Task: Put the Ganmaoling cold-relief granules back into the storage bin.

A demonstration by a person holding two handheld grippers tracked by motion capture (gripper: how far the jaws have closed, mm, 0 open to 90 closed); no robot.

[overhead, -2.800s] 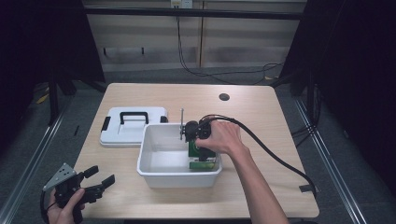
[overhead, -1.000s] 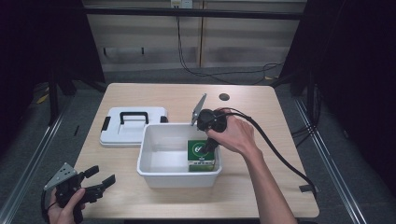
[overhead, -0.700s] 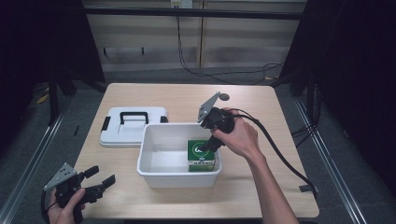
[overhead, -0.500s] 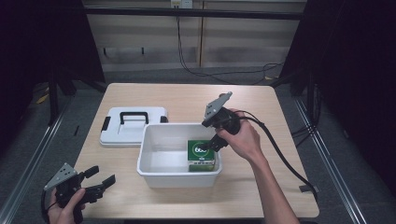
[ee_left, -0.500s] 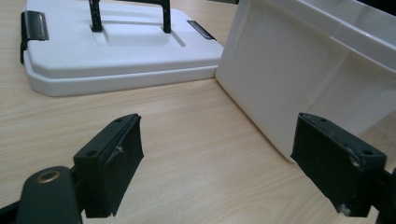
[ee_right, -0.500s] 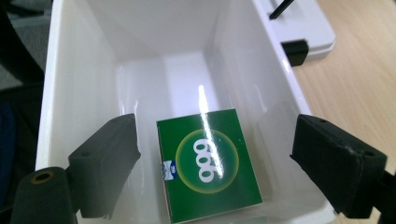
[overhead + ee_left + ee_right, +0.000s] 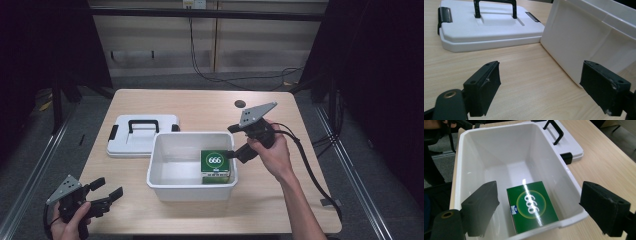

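The white bin (image 7: 165, 184) is open at the top, its left part left bare, while its right end is taken up by the green box (image 7: 215, 164), set against the right wall. Just behind and left of the bin, the white lid (image 7: 142, 135) with its raised black handle (image 7: 144, 123) blocks the bench (image 7: 280, 200). Bare bench is left along the front edge, the right side and the far edge.

1 green box (image 7: 216, 162), 1 white bin (image 7: 165, 187), 1 lid (image 7: 142, 144), 2 grippers.
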